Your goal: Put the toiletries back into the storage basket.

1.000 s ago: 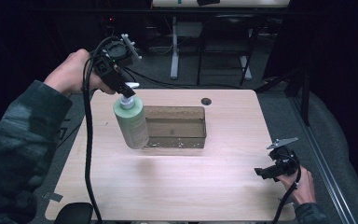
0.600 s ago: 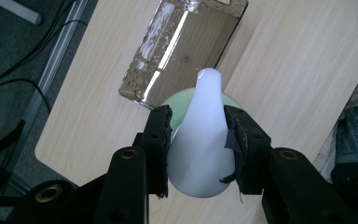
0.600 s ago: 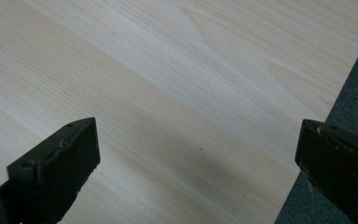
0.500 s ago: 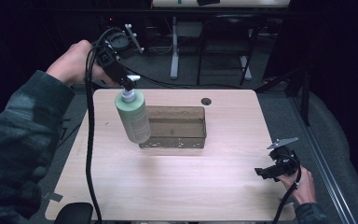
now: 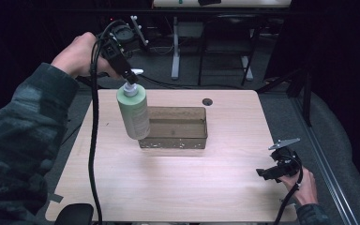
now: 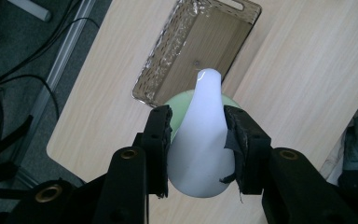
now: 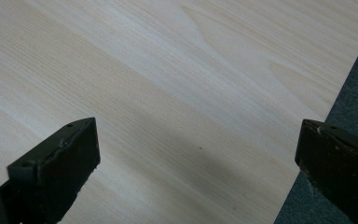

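Note:
A pale green pump bottle [image 5: 134,114] with a white pump head [image 6: 200,135] hangs in the air over the left end of a clear brownish bin [image 5: 177,126]. My left gripper [image 5: 129,79] is shut on the pump head and points downward; in the left gripper view both black pads press the white head, and the green body [image 6: 179,105] shows below it. The bin [image 6: 200,42] lies open-topped beneath. My right gripper [image 5: 268,173] rests low at the table's right front corner, jaws wide apart with nothing between them [image 7: 196,163].
The light wooden table [image 5: 183,183] has a small dark hole [image 5: 207,101] behind the bin. A thick black cable [image 5: 93,140] trails from the left gripper down the table's left side. Table legs and cables stand on the dark floor behind.
The left hand has lifted the bottle a little and carried it to the right, toward the bin. The right gripper has stayed put.

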`<state>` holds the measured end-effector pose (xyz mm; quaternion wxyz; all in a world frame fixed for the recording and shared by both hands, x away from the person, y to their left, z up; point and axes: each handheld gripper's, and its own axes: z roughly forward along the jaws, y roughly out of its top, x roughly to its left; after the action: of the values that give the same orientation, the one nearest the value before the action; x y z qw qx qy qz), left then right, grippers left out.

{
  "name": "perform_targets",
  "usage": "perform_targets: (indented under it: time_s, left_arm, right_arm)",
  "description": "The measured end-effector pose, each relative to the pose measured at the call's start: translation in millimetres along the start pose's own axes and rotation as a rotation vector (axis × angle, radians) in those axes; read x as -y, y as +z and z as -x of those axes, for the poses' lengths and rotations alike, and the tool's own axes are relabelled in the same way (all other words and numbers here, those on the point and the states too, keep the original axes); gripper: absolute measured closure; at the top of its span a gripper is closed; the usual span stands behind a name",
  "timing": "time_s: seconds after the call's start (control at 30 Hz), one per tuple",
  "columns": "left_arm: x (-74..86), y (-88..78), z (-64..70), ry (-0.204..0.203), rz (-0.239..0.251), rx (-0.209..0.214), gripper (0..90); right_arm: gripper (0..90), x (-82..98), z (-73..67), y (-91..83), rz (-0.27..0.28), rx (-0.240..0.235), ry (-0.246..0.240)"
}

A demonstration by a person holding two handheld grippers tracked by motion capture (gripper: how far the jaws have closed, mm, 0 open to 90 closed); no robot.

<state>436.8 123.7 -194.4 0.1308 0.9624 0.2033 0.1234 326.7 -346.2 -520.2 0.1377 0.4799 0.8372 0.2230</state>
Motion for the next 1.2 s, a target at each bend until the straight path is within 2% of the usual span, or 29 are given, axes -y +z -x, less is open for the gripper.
perform_targets:
  time_s: [0.37,0.87,1.2]
  left_arm:
    - [-9.0,-2.1,-8.1,-0.012,0.004,-0.016,63.3]
    - [-20.8,6.6,-19.0,-0.048,-0.001,-0.035,63.4]
    - [-27.0,14.3,-24.6,-0.073,0.013,-0.042,63.3]
  right_arm:
    - [0.0,0.1,-1.0,0.3,-0.001,-0.002,0.001]
    - [0.0,0.3,-0.6,0.5,-0.002,-0.001,0.003]
    - [0.0,0.2,-0.9,-0.1,-0.001,-0.001,0.002]
